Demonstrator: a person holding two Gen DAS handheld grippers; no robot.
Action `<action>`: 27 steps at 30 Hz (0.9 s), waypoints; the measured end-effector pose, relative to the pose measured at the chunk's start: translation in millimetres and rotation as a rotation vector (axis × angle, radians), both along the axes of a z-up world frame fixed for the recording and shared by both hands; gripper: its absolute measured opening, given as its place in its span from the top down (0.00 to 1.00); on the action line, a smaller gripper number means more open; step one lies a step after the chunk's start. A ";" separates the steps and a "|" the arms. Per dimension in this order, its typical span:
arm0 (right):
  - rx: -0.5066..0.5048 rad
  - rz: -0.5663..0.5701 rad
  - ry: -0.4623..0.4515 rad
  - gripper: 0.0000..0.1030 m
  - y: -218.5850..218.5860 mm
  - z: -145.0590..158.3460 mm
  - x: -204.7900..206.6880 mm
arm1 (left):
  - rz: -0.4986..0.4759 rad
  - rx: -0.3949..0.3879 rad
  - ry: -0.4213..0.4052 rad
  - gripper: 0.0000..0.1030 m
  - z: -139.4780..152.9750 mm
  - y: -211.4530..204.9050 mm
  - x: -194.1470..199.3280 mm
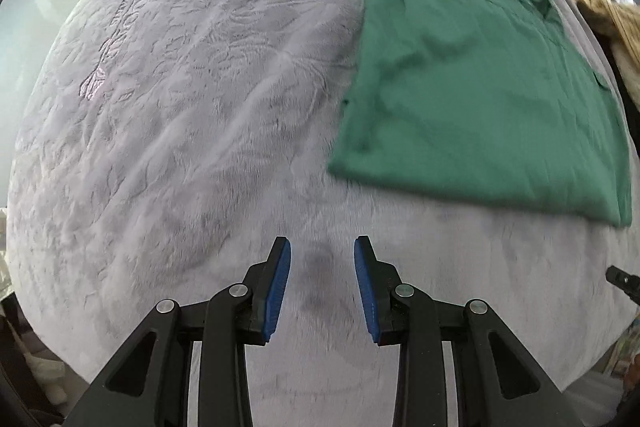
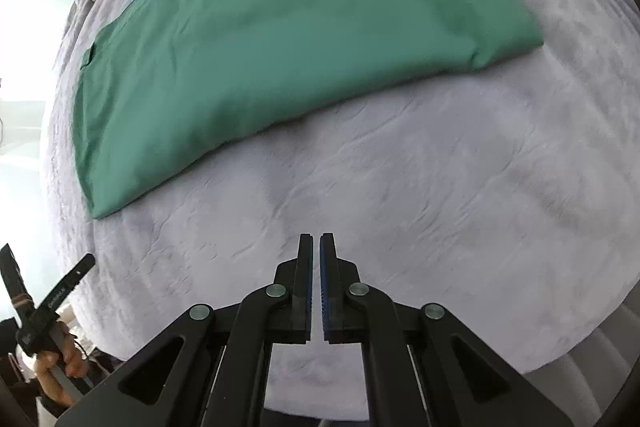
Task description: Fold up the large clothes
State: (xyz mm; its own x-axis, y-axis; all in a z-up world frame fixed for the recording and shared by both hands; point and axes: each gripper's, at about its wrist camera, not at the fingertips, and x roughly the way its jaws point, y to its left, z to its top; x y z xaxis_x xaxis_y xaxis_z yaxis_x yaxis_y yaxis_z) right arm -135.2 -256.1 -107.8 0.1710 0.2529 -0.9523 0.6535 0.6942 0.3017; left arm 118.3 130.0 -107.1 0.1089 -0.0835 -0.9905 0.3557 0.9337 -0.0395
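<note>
A green garment (image 1: 472, 99) lies folded into a flat rectangle on a pale lilac plush blanket (image 1: 192, 115). In the left wrist view it is ahead and to the right of my left gripper (image 1: 322, 255), which is open, empty and above bare blanket. In the right wrist view the green garment (image 2: 280, 39) fills the upper half, ahead of my right gripper (image 2: 316, 247). The right gripper is shut with nothing between its jaws and hovers over the blanket (image 2: 420, 187), clear of the garment's near edge.
A tan and brown cloth (image 1: 608, 19) lies at the far right beyond the garment. The left gripper's handle and the hand holding it (image 2: 52, 327) show at the lower left of the right wrist view. The blanket's edge drops off at both sides.
</note>
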 end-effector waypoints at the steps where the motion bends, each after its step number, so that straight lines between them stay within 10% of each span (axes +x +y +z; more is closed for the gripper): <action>1: 0.006 0.002 0.001 0.95 4.3 -0.1 2.2 | -0.011 -0.003 0.006 0.66 1.9 1.5 -3.9; 2: 0.005 0.008 0.001 0.90 9.3 2.2 0.1 | -0.012 -0.004 0.007 0.65 4.0 7.0 -11.0; 4: -0.001 0.022 -0.001 0.79 16.5 3.9 6.4 | -0.009 -0.005 0.001 0.09 7.9 14.0 -16.6; 5: -0.004 0.027 -0.004 0.67 21.4 3.1 11.2 | 0.003 -0.015 -0.027 0.06 13.0 19.3 -20.2; 7: -0.010 0.031 -0.012 0.52 28.7 6.7 13.2 | 0.005 -0.033 -0.039 0.06 19.1 21.1 -24.1; 12: 0.014 0.043 -0.025 0.49 47.3 7.5 21.8 | 0.020 -0.036 -0.004 0.04 15.1 32.3 -26.6; 16: 0.020 0.047 -0.075 0.21 61.5 12.7 25.9 | 0.021 -0.040 -0.003 0.04 15.5 36.9 -24.2; 27: 0.012 0.050 -0.119 0.13 81.6 17.0 34.6 | 0.005 -0.041 0.003 0.04 11.3 38.8 -17.5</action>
